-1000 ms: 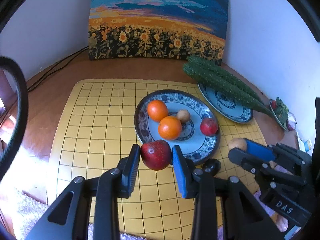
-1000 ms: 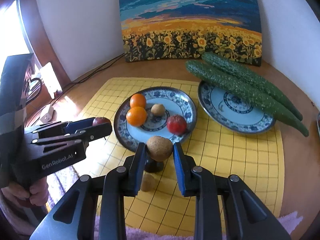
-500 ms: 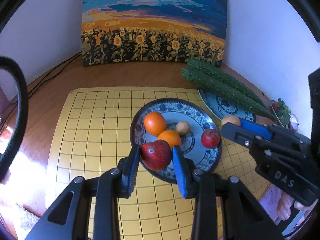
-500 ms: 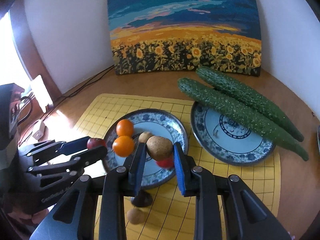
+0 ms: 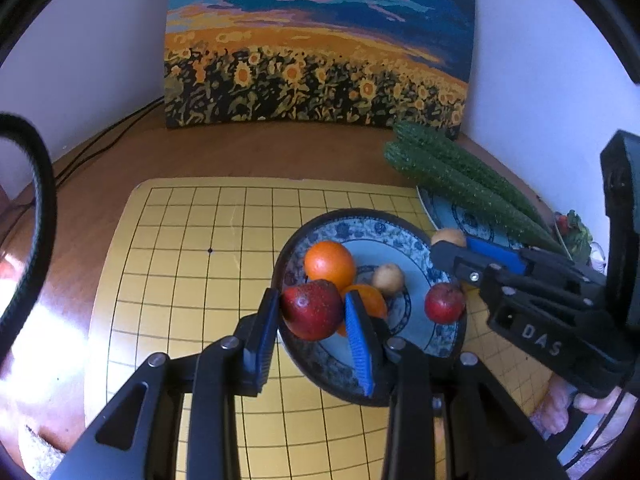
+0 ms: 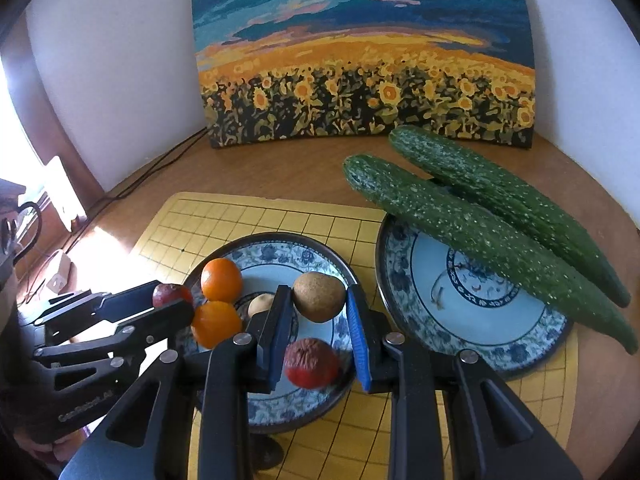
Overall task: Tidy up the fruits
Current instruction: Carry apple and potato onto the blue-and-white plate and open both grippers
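My left gripper [image 5: 312, 312] is shut on a dark red apple [image 5: 313, 310] and holds it over the near left rim of the blue patterned fruit plate [image 5: 384, 232]. My right gripper [image 6: 319, 300] is shut on a brown kiwi [image 6: 319, 297] above the same plate [image 6: 276, 250]. On the plate lie two oranges [image 5: 330, 265], a small tan fruit [image 5: 388, 278] and a wrinkled red fruit [image 5: 445, 303]. In the right wrist view my left gripper [image 6: 173, 300] comes in from the left with the apple [image 6: 170, 294].
A second blue plate [image 6: 472, 304] to the right carries two long cucumbers [image 6: 472, 224]. Both plates sit on a yellow grid mat [image 5: 200, 248] on a round wooden table [image 5: 260, 152]. A sunflower painting [image 5: 316, 56] leans on the back wall. Cables run at the left.
Both grippers have moved forward with their fruit and now hang over the fruit plate. The plate looks closer in both views.
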Demonstrator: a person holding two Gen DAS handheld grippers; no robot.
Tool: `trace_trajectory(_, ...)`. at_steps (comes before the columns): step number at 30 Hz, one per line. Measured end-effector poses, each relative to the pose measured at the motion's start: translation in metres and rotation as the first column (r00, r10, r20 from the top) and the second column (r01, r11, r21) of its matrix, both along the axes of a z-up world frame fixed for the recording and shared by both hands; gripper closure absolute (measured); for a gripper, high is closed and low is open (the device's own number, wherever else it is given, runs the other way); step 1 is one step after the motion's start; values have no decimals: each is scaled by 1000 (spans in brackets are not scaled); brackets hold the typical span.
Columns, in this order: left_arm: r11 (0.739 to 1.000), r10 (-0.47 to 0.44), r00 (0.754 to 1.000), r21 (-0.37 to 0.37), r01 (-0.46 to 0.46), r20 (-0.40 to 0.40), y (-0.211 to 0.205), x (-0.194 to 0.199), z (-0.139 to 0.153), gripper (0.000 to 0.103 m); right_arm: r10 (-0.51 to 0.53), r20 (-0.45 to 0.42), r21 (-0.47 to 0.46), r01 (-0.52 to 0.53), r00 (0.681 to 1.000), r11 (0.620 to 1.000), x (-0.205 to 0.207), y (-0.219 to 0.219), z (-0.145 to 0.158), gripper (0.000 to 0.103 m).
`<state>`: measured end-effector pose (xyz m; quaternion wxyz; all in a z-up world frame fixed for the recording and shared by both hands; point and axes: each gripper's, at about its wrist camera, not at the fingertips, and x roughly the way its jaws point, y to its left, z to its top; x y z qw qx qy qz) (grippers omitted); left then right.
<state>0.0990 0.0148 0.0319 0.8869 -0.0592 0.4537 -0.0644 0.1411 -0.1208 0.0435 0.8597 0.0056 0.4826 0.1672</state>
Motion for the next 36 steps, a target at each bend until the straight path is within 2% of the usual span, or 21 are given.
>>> trace_trajectory(10, 999, 2, 1000, -45, -2, 10, 4, 6, -1, 68, 15, -23, -10, -16, 1000, 1000, 8, 7, -13, 74)
trace_trajectory(20, 999, -5, 1000, -38, 5, 15, 3, 4, -1, 65, 15, -42, -14, -16, 999, 1000, 9, 10, -20, 72)
trace_trajectory(22, 999, -14, 1000, -47, 15, 13, 3, 3, 0, 63, 14, -39, -11, -14, 999, 1000, 9, 10, -18, 66)
trace_trajectory(27, 999, -35, 999, -35, 35, 14, -1, 0, 0, 56, 14, -19, -5, -14, 1000, 1000, 5, 10, -11, 59)
trace_trajectory(36, 999, -32, 999, -27, 32, 20, 1, -6, 5, 52, 3, 9, -2, -3, 1000, 1000, -7, 3, 6, 59)
